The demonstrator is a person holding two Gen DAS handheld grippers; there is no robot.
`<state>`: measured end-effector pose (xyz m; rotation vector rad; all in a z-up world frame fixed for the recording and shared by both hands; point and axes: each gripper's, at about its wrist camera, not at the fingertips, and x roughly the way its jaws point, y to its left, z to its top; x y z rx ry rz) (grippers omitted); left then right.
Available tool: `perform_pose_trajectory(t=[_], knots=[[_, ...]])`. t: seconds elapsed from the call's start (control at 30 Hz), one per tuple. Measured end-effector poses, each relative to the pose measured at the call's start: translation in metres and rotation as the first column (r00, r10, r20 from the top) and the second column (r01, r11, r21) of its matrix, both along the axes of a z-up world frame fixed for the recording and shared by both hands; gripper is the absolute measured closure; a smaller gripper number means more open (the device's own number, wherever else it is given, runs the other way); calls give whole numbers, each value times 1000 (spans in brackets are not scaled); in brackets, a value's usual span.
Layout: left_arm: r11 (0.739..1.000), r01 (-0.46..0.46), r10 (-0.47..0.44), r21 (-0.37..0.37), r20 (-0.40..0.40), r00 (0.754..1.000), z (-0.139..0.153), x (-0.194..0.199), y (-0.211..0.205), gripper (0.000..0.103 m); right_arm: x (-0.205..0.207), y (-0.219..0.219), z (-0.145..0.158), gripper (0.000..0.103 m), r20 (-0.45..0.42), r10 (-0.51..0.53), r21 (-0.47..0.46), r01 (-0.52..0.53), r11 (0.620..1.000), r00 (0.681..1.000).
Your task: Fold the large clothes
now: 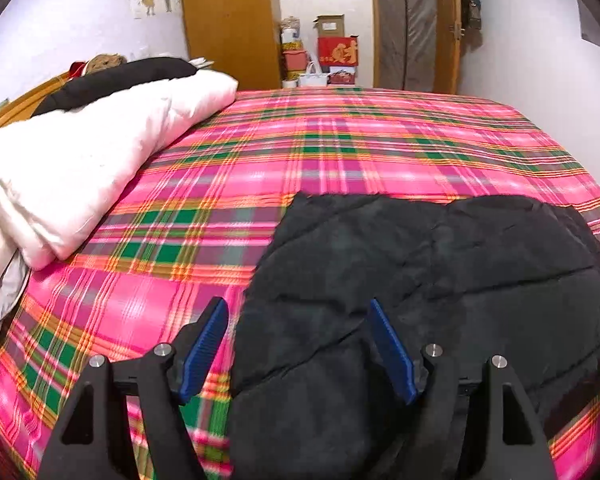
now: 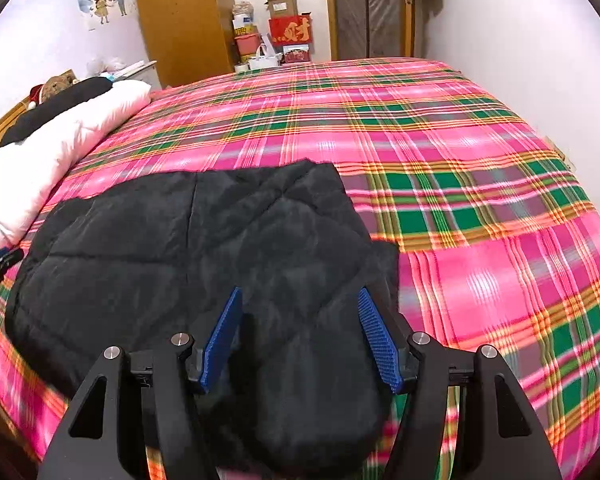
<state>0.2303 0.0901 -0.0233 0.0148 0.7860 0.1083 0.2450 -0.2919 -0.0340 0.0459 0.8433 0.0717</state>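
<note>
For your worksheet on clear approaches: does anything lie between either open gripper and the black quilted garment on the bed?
Nothing visible does. The left gripper and right gripper hang open directly over the black garment.

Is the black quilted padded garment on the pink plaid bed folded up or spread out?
Spread out. The black quilted padded garment lies flat in one broad layer on the pink plaid bed, its edges open, not stacked.

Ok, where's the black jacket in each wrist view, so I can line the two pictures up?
Left wrist: the black jacket fills the lower right, its left edge running between the open fingers of the left gripper.
Right wrist: the jacket fills the lower left and centre, under the open right gripper.
Shared landmark: the white quilt at the left edge of the bed in both.
</note>
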Motion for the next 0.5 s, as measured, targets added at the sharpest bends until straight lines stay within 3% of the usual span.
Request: perform_pose_trajectory(t=[0.1, 0.17, 0.37, 0.5], knots=[[1000, -3, 4, 6, -90, 996, -26, 2, 9, 36, -3, -6, -25, 42, -64, 0, -34, -2, 999, 998], [1000, 4, -7, -26, -120, 993, -38, 6, 11, 36, 0, -16, -35, 41, -73, -16, -5, 15, 1000, 997], [993, -40, 29, -111, -96, 995, -31, 9, 21, 41, 0, -18, -24, 40, -48, -27, 6, 27, 1000, 998], [995, -53, 47, -83, -74, 996, -27, 1, 32, 41, -11, -26, -23, 40, -42, -32, 48, 34, 998, 999]])
